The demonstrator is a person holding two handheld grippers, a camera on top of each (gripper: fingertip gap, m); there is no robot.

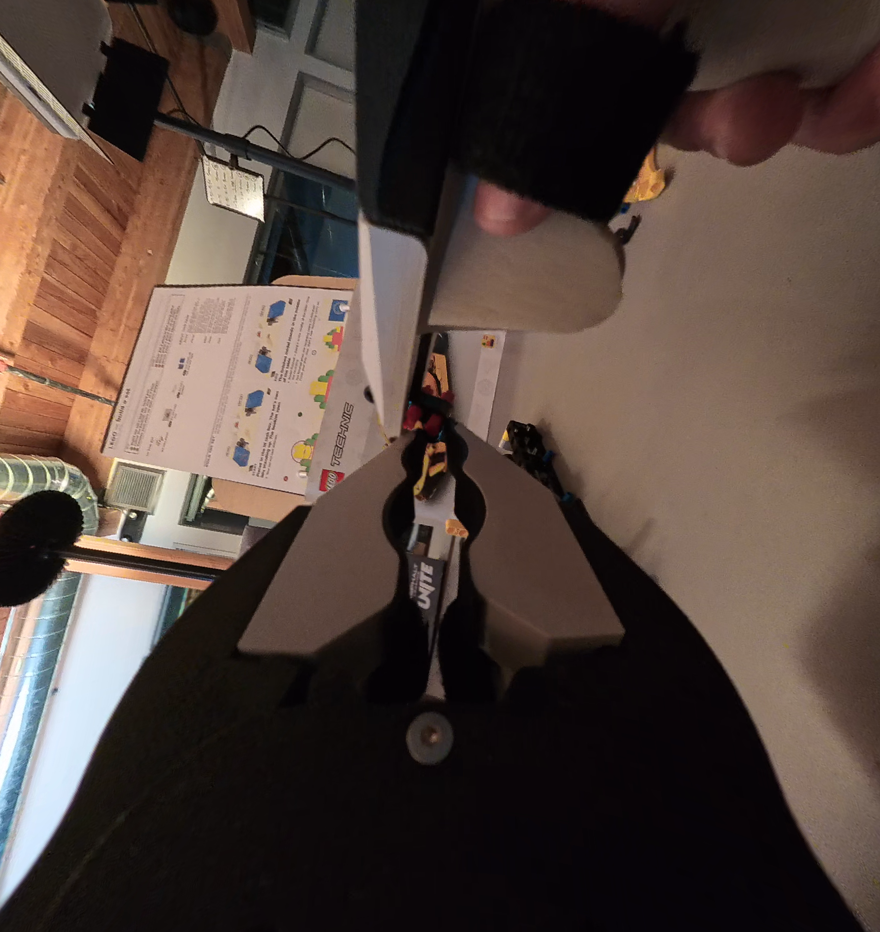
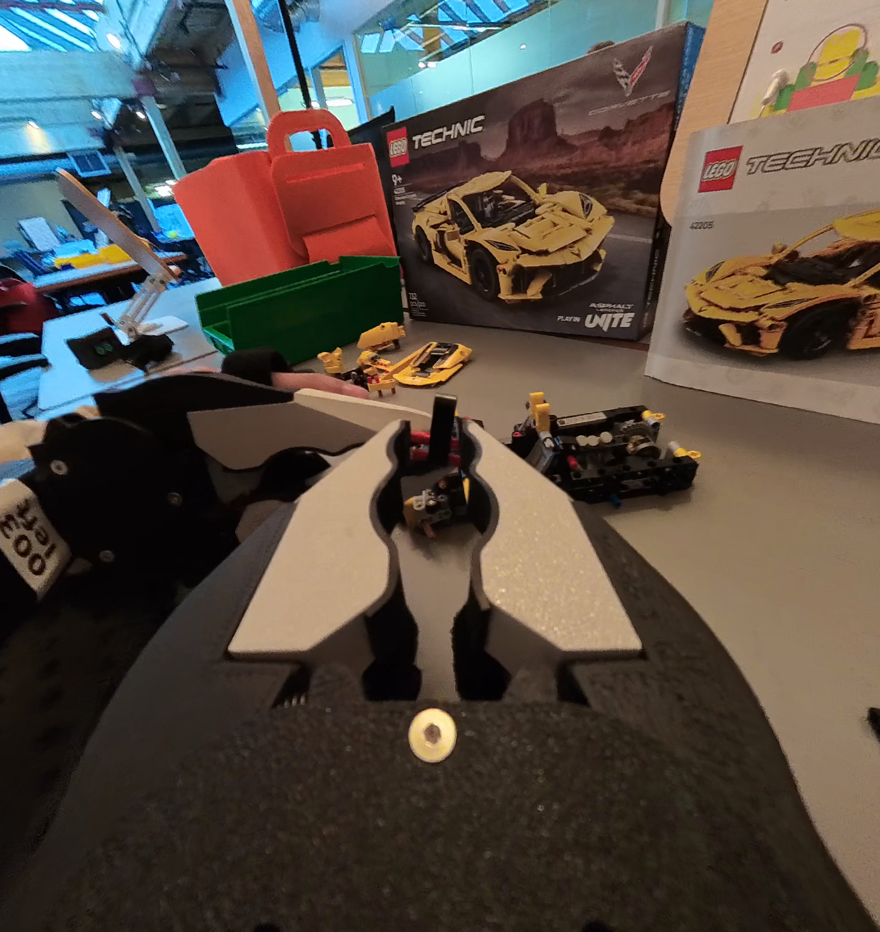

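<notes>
A: Grey tabletop [image 2: 730, 580] — loose yellow body panels [image 2: 430, 360] lie near the green bin [image 2: 301, 307]; a black chassis block [image 2: 609, 454] sits just right of the right gripper [image 2: 435, 439]. Car clearly only part built.

B: Fingers?

A: Right gripper nearly closed, tips pinching a small black, red and yellow sub-assembly [image 2: 435, 484] with a black beam sticking up. Left gripper [image 1: 427, 444], rolled onto its side, meets the same piece [image 1: 430, 469] from the left; its fingers look closed on it too.

B: Anything else?

A: A hand [image 1: 780, 116] grips the right tool's black body. Box [image 2: 528, 217] and booklet [image 2: 780, 262] stand behind — panels and chassis not yet joined
</notes>
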